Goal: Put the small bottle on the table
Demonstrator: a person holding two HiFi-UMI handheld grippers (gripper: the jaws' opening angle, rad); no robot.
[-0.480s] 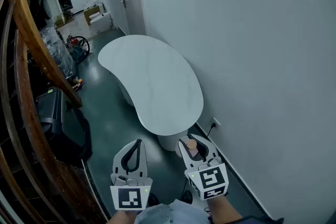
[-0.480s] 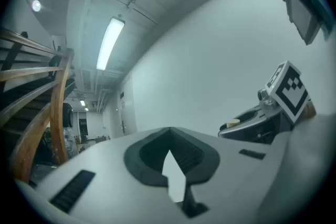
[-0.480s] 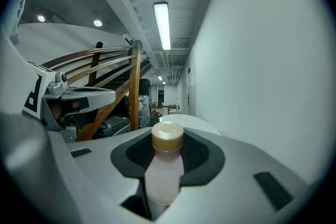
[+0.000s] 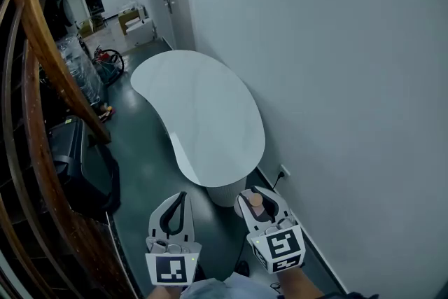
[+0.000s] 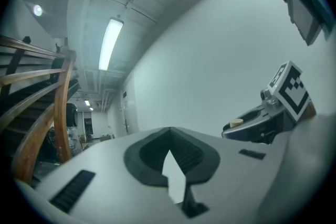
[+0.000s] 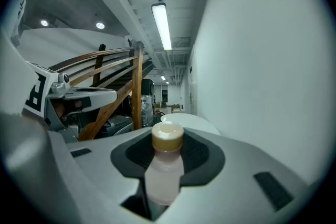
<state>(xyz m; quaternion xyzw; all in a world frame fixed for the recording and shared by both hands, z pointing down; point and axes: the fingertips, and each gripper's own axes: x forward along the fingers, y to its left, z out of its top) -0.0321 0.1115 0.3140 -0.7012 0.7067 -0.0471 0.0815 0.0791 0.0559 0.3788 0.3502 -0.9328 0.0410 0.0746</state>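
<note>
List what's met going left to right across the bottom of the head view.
Wooden handrail → left claw, shut and empty → right claw gripping the small bottle → white wall.

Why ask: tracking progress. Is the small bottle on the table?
No, the right gripper holds the small bottle short of the table.

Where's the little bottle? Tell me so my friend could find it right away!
Find the big white curved table beside the wall. Short of its near end, the right gripper is shut on the small bottle, upright between its jaws. It is pale with a tan cap; the left gripper alongside holds nothing.
</note>
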